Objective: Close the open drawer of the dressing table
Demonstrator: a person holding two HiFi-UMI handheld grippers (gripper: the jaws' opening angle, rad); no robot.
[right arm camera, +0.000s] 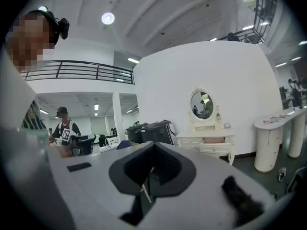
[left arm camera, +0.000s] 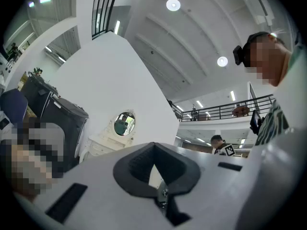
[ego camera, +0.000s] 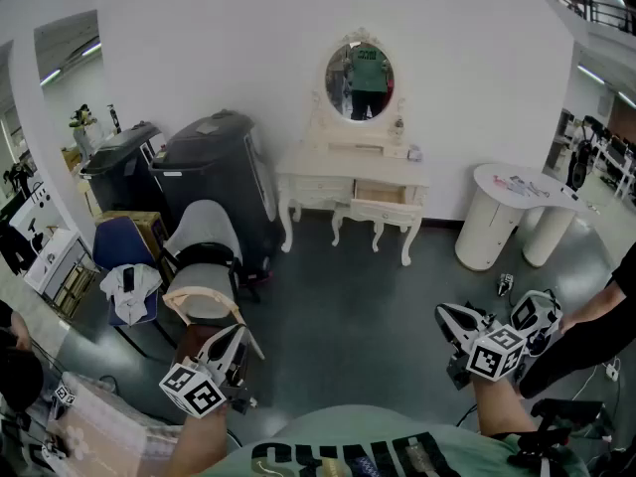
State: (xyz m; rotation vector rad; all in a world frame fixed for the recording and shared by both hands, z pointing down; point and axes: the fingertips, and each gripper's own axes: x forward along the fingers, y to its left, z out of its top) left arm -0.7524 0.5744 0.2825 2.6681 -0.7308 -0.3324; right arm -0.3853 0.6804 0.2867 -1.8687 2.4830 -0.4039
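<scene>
Seen from my head camera, the open drawer [ego camera: 384,210] of the dressing desk [ego camera: 350,179] is too far off for me to tell what lies inside. The small items [ego camera: 521,182] on the round white desk [ego camera: 497,229] are too small to name. A person's arm [ego camera: 594,331] is cut off at the right edge. My left claw [left arm camera: 153,147] hides the dressing desk's lower half in its own view.

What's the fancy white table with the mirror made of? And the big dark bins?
The dressing table looks like cream-painted wood: carved curvy legs, and its open drawer shows tan inside. Its mirror is glass; it reflects a person. The dark bins are probably moulded plastic: smooth, dull sheen.
</scene>
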